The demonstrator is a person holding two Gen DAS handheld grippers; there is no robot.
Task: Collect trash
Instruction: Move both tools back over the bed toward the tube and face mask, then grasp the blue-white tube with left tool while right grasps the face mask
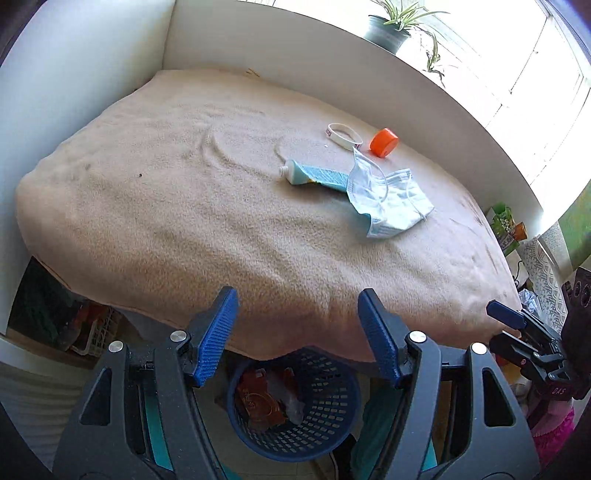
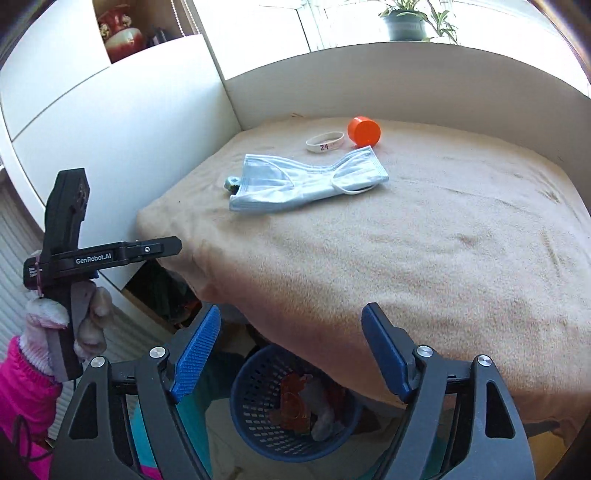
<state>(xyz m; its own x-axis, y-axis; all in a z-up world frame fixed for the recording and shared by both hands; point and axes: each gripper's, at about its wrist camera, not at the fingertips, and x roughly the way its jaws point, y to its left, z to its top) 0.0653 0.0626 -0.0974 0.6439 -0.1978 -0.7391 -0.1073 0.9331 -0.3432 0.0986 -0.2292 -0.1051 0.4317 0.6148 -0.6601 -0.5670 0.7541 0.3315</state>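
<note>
A light-blue face mask (image 1: pixel 388 199) (image 2: pixel 303 181) lies on the beige blanket, over the end of a turquoise tube (image 1: pixel 317 176). Behind them sit a white wristband (image 1: pixel 343 135) (image 2: pixel 325 141) and an orange cap (image 1: pixel 384 142) (image 2: pixel 364 131). A blue mesh basket (image 1: pixel 332 435) (image 2: pixel 251 406) holding wrappers stands on the floor below the blanket's near edge. My left gripper (image 1: pixel 297 334) is open and empty above the basket. My right gripper (image 2: pixel 290 349) is open and empty too, also over the basket. In the right wrist view only the tube's tip (image 2: pixel 232 182) shows.
The blanket-covered surface (image 1: pixel 166 206) (image 2: pixel 443 240) is walled by white panels at the back and left. A potted plant (image 1: pixel 388 29) (image 2: pixel 404 24) stands on the sill. Boxes and clutter (image 1: pixel 506 225) sit at the right. A hand in a pink sleeve (image 2: pixel 22 373) holds the left gripper.
</note>
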